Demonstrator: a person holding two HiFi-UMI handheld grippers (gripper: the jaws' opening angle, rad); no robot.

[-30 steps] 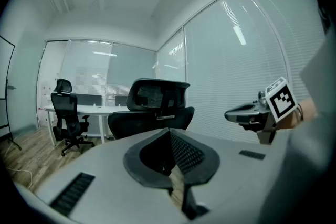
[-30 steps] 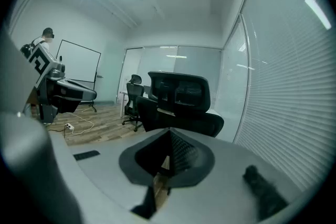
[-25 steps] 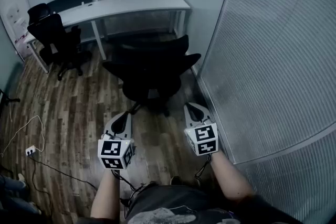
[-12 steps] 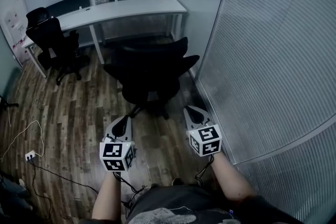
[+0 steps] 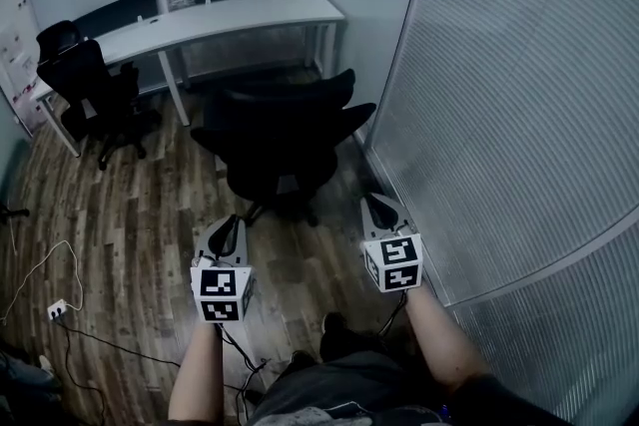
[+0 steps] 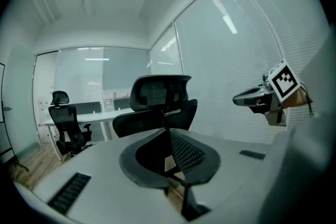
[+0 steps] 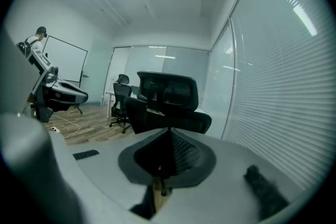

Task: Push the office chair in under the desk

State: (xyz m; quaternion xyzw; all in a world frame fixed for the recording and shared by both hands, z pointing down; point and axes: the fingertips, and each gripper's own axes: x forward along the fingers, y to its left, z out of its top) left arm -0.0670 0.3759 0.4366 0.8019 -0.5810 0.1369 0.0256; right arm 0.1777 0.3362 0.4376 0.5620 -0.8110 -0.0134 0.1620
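A black office chair (image 5: 285, 130) stands on the wood floor with its back toward me, a little out from the white desk (image 5: 222, 18). Both grippers hang behind it and touch nothing. My left gripper (image 5: 230, 227) is shut and empty, just short of the chair's base on the left. My right gripper (image 5: 380, 207) is shut and empty, to the right of the chair near the glass wall. The left gripper view shows the chair's back (image 6: 160, 105) straight beyond the closed jaws, with the right gripper (image 6: 262, 98) at the side. In the right gripper view the chair (image 7: 168, 99) fills the middle.
A second black chair (image 5: 85, 80) stands at the desk's left end. A frosted glass wall (image 5: 499, 115) runs close along the right. A cable and a socket strip (image 5: 55, 309) lie on the floor at the left. My shoe (image 5: 339, 334) is below the grippers.
The head view has swung slightly right. Both grippers stay shut and hold nearly the same place behind the chair, which has not visibly moved.
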